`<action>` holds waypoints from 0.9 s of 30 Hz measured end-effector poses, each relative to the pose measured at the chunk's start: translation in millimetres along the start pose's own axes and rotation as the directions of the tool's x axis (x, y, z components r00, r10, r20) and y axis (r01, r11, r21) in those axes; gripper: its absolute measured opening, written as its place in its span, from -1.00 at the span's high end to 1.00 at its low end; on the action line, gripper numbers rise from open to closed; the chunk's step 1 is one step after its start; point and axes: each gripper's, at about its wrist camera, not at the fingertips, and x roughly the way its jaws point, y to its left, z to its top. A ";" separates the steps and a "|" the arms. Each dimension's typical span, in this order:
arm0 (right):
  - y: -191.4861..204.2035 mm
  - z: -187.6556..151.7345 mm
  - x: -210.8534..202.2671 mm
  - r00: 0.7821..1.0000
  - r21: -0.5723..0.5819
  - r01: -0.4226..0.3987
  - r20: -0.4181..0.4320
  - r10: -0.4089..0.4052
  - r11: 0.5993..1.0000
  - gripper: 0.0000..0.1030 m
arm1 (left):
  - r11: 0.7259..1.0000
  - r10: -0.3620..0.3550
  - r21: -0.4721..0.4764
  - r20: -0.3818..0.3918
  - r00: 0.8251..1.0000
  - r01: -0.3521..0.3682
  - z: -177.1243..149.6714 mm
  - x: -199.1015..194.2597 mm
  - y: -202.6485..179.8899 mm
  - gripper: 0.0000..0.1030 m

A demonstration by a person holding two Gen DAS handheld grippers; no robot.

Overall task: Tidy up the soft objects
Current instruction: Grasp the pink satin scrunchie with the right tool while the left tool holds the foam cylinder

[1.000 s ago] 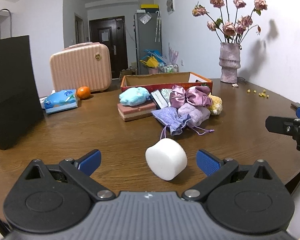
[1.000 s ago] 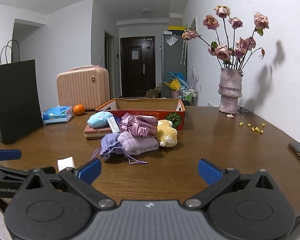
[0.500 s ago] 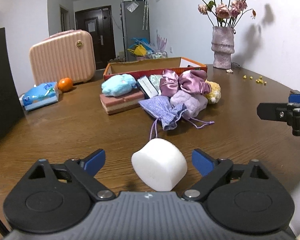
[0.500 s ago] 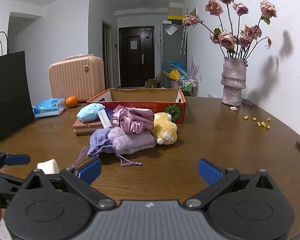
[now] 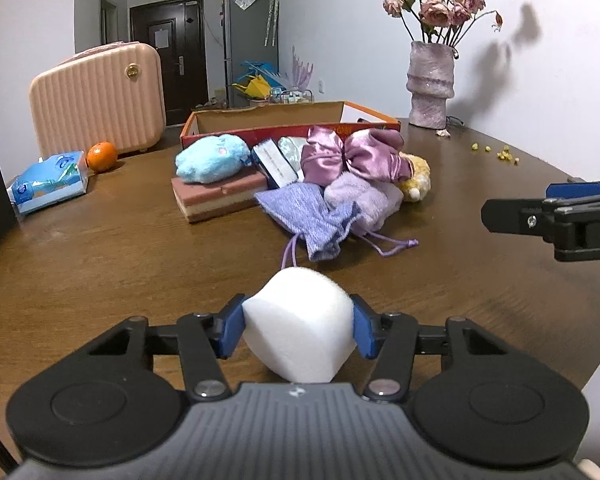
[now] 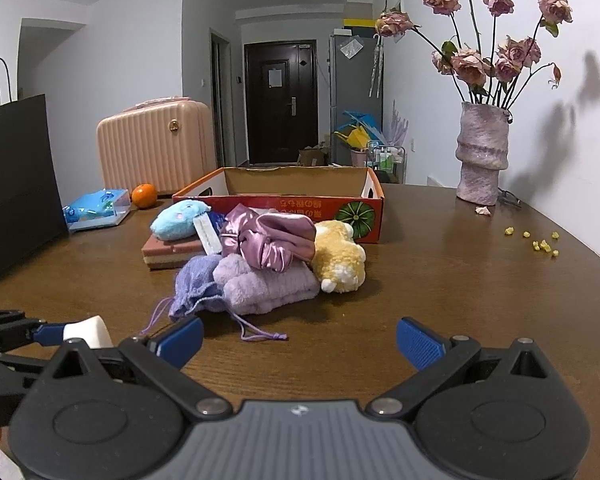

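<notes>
White foam, in the form of a round sponge (image 5: 300, 322), is clamped between the blue pads (image 5: 233, 330) of the left gripper (image 5: 299, 331), which are closed against its two sides just above the brown table (image 5: 100, 264). From that view, a heap of soft things is seen at 12 o'clock: a lilac drawstring pouch (image 5: 310, 216), a folded purple towel (image 5: 366, 200), a satin bow (image 5: 352, 156), a yellow plush toy (image 5: 418, 178) and a blue plush toy (image 5: 212, 158) on a striped sponge block (image 5: 220, 198), all lying just before an orange cardboard box (image 5: 284, 120). The right gripper (image 6: 299, 338) is held wide open with nothing between its fingers, low over the table at 3 o'clock of the sponge.
</notes>
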 end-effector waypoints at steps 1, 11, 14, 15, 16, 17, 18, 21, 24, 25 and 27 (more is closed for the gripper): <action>-0.3 2.0 1.0 1.000 -0.001 -0.001 0.001 0.001 1.000 -1.00 | 1.000 0.002 -0.001 0.004 1.000 -0.002 2.7 -0.9 0.2 -0.07; 1.8 30.0 21.8 0.999 -0.035 -0.027 0.019 0.027 0.999 -1.00 | 1.000 0.025 -0.017 0.066 0.997 -0.024 36.0 -3.0 11.0 -0.07; 4.6 41.5 34.3 0.999 -0.059 -0.034 0.021 0.035 0.998 -0.99 | 0.999 0.038 -0.029 0.073 0.997 -0.036 44.1 0.9 16.7 -0.07; 5.9 45.6 39.3 0.999 -0.067 -0.039 0.022 0.040 0.997 -0.98 | 0.999 0.042 -0.032 0.076 0.996 -0.040 46.1 2.5 18.2 -0.07; 7.0 49.6 44.8 0.999 -0.074 -0.044 0.021 0.046 0.996 -0.98 | 0.998 0.046 -0.037 0.078 0.996 -0.043 48.6 3.8 20.5 -0.07; 8.0 53.6 50.6 0.999 -0.080 -0.048 0.018 0.050 0.996 -0.98 | 0.998 0.051 -0.043 0.081 0.995 -0.047 51.5 5.6 22.7 -0.07; 9.0 56.9 56.6 0.998 -0.087 -0.054 0.017 0.056 0.995 -0.98 | 0.998 0.055 -0.049 0.084 0.995 -0.051 53.9 6.9 24.5 -0.07; 12.7 65.7 75.5 0.997 -0.104 -0.075 0.008 0.076 0.992 -0.97 | 0.996 0.068 -0.065 0.094 0.993 -0.062 60.2 10.8 29.6 -0.07; 17.3 70.2 93.6 0.996 -0.125 -0.084 -0.002 0.084 0.989 -0.91 | 0.995 0.076 -0.078 0.101 0.992 -0.068 64.5 13.6 32.5 -0.07; 18.2 71.1 99.4 0.996 -0.130 -0.087 -0.005 0.087 0.988 -0.91 | 0.994 0.078 -0.081 0.101 0.992 -0.070 65.6 14.7 33.6 -0.07; 19.7 72.3 111.3 0.996 -0.133 -0.085 -0.018 0.083 0.988 -0.89 | 0.994 0.082 -0.086 0.101 0.991 -0.074 68.0 16.8 35.1 -0.07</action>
